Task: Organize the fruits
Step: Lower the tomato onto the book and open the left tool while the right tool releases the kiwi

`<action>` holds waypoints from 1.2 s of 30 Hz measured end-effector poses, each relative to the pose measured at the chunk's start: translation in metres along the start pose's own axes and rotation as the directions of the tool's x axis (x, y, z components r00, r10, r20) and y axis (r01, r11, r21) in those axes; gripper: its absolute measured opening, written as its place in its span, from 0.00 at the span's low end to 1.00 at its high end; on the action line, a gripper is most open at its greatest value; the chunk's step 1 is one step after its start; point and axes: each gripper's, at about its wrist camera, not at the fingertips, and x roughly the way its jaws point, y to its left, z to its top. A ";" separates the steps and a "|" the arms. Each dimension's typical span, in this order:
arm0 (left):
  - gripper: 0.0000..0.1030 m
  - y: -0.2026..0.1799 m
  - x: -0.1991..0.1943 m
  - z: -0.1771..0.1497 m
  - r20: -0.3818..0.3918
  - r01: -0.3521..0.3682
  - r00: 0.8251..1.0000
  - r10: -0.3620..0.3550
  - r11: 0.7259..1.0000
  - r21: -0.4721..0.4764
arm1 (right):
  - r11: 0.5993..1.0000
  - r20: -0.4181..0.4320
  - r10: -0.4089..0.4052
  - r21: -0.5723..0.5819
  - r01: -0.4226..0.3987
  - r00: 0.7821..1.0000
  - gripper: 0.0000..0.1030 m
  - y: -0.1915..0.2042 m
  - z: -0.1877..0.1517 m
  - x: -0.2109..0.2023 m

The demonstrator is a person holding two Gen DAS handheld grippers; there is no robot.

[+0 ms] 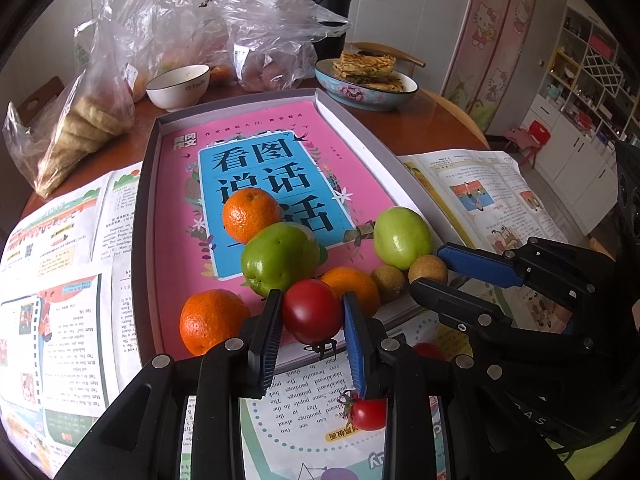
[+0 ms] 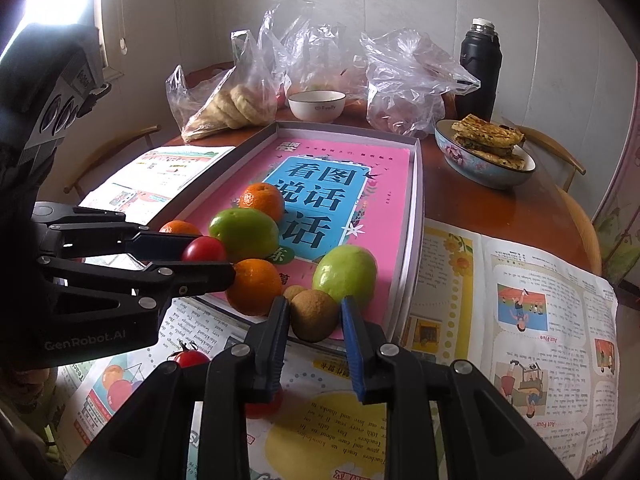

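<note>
A grey tray (image 1: 148, 184) lined with a pink book holds three oranges (image 1: 250, 214), two green fruits (image 1: 280, 258) and two small brown fruits (image 1: 428, 269). My left gripper (image 1: 312, 320) is shut on a red tomato (image 1: 312, 310) at the tray's near edge; it also shows in the right wrist view (image 2: 204, 249). My right gripper (image 2: 314, 314) is shut on a brown fruit (image 2: 314, 314) at the tray's near edge. Two small tomatoes (image 1: 368, 414) lie on the paper in front of the tray, one partly hidden under my right gripper (image 2: 262, 406).
Open picture books (image 1: 64, 280) cover the round wooden table around the tray. Behind stand a white bowl (image 1: 178, 86), plastic bags of food (image 1: 88, 116), a black flask (image 1: 330, 4) and a dish of pancakes (image 1: 364, 80). Shelves stand at the right.
</note>
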 end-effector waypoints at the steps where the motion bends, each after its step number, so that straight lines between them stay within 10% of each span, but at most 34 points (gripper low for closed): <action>1: 0.29 0.000 0.000 0.000 0.000 0.001 1.000 -0.001 1.000 -0.002 | 1.000 0.000 -0.004 0.002 0.004 1.000 0.32 0.000 0.000 0.000; 36: 0.30 0.005 -0.001 0.000 0.002 -0.020 1.000 0.020 1.000 -0.011 | 0.999 -0.002 0.003 0.040 -0.002 1.000 0.44 -0.005 -0.004 -0.004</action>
